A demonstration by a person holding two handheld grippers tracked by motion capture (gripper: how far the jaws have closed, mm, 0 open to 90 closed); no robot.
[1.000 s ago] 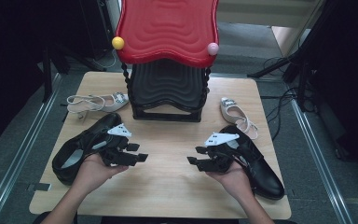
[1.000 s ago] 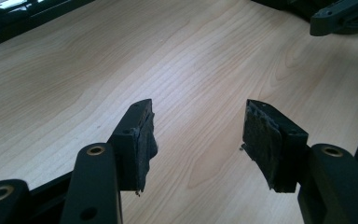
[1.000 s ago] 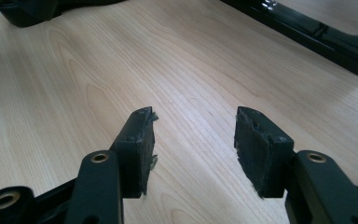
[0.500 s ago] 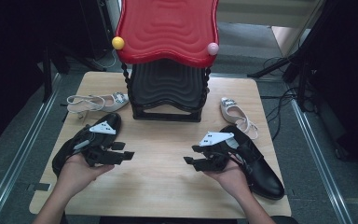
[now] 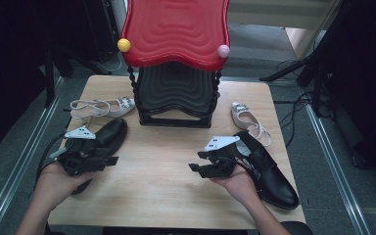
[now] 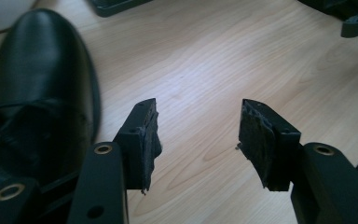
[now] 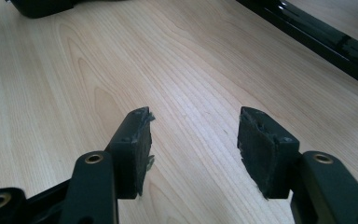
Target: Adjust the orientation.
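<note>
Both claws hover over the wooden worktop [image 5: 166, 171] with jaws spread and nothing between them; the left claw [image 6: 198, 135] has just been narrowing a little, the right claw [image 7: 193, 140] widening. The left one sits just over the left black leather shoe [image 5: 103, 139] near the worktop's left edge, while the right one is just beside the right black shoe [image 5: 269, 171]; two pale strappy sandals [image 5: 103, 106] lie farther back, either side of the red-topped black rack [image 5: 176, 93]. No brand, label or lettering can be read on anything here.
</note>
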